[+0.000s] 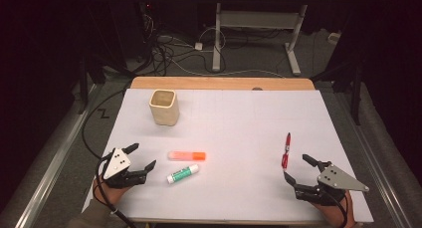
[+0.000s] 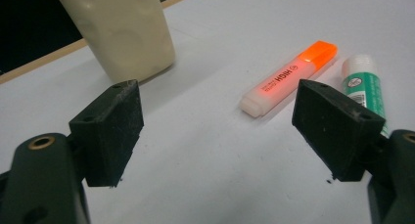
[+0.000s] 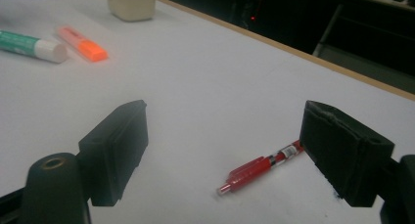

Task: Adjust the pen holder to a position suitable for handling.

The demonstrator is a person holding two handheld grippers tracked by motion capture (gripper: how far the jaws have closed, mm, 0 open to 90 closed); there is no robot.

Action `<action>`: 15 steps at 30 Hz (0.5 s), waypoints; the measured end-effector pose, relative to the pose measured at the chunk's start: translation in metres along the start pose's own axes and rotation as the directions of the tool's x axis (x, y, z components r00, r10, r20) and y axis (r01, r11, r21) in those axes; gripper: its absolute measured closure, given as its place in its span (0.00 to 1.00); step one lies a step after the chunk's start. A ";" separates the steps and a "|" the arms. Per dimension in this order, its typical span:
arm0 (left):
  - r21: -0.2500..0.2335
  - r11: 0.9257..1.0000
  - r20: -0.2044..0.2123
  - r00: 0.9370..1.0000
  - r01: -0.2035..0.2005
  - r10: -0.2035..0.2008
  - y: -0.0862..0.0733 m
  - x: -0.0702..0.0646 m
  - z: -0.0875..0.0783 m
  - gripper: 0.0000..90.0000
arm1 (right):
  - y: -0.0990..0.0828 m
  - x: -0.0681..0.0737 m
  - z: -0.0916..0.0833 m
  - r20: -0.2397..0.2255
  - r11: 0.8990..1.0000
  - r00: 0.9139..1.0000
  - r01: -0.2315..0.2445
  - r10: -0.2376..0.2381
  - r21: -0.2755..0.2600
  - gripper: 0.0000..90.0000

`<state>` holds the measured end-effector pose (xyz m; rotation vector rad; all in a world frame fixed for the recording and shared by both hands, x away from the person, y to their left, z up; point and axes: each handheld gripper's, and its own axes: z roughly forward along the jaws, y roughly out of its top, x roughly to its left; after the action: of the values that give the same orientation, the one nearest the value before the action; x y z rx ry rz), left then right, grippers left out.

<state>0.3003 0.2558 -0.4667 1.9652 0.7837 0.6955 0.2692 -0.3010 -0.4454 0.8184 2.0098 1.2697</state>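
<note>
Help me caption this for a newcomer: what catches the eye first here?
Bright colours on the white table: an orange highlighter and a green glue stick beside the open left gripper, and a red pen just ahead of the open right gripper. A cream cup stands alone farther back on the left.

A white sheet covers the table (image 1: 239, 133), with a light wooden edge showing along the upper side of the frame. The cup (image 1: 164, 107) at upper left is cream. Left of centre, the highlighter (image 1: 186, 156) is pale translucent with a bright orange cap and black lettering; the glue stick (image 1: 182, 173) below it is green with a white cap. The pen (image 1: 286, 151) at right is red. Both claws, left (image 1: 141, 157) and right (image 1: 296, 169), are black with grey plates.
</note>
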 end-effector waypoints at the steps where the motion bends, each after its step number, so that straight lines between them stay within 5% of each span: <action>1: 0.020 1.000 0.014 1.000 -0.011 0.011 0.001 0.000 0.002 0.21 | -0.001 0.000 0.001 -0.001 1.000 1.000 0.001 -0.001 0.006 0.20; 15: 0.096 0.993 0.084 0.994 -0.075 0.067 0.027 0.012 0.009 0.28 | -0.005 0.003 0.009 -0.068 0.998 0.998 0.022 -0.018 0.052 0.21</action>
<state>0.3218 0.2492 -0.4453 2.1058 0.7142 0.6253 0.2735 -0.2951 -0.4533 0.7872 2.1076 1.2536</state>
